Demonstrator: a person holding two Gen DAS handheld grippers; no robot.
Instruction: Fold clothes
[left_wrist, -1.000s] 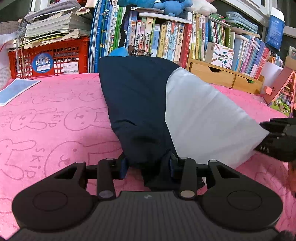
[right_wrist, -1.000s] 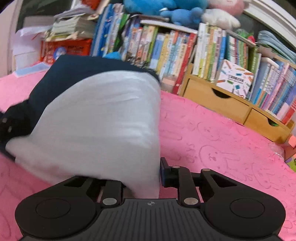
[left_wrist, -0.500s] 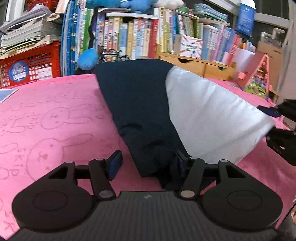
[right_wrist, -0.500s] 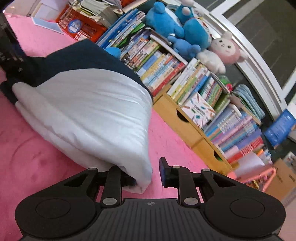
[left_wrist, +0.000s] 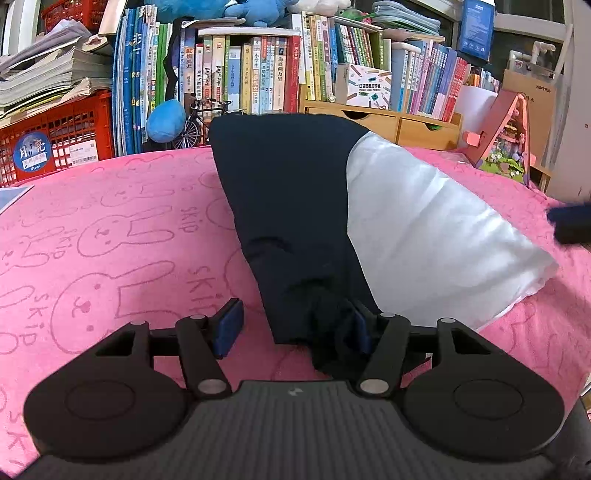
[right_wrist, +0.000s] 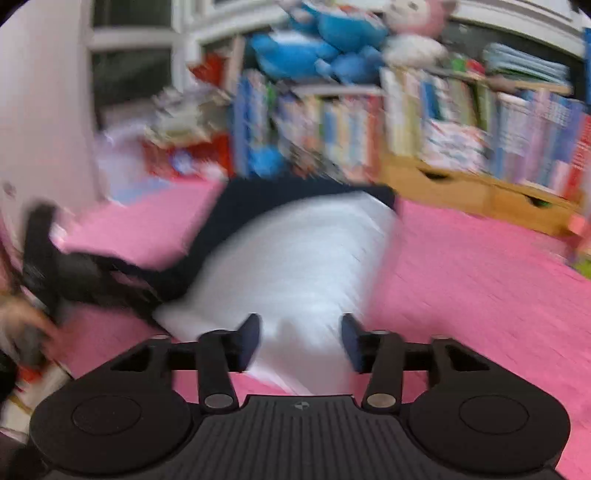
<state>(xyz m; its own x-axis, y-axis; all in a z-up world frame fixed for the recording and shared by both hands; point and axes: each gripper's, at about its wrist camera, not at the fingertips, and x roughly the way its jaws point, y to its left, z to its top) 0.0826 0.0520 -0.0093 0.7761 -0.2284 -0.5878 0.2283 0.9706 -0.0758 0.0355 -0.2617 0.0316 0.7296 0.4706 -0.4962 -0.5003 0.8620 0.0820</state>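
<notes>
Here: right hand-held gripper (right_wrist: 300, 341) opening, blurred | left hand-held gripper (left_wrist: 293, 328) apart | garment (left_wrist: 295, 206) edge hidden.

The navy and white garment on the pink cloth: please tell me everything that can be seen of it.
The garment is soft fabric in two colours, a dark navy part on the left and a white part on the right in the left wrist view. It lies folded into a long wedge on the pink bunny-print cloth, its far end near the books. Its dark near corner bunches against one pad of the open left claw. The right claw, jaws opening, frames the white end without pressing it.
</notes>
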